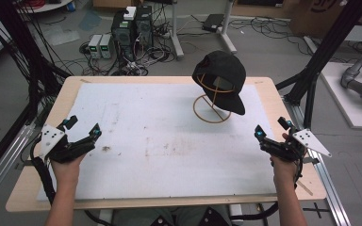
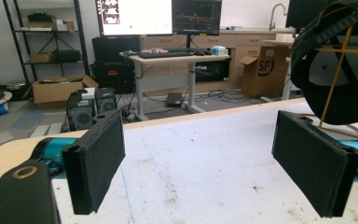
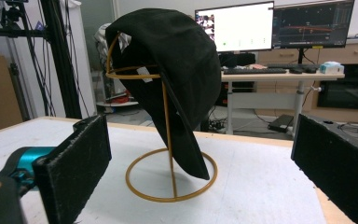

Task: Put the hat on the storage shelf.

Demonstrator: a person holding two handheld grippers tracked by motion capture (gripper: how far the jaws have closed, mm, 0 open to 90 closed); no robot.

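A black cap is hung on a thin wire stand at the desk's far right. The left tool and right tool are held spread, empty. The light stand could probably be tipped if the cap is pulled sideways.
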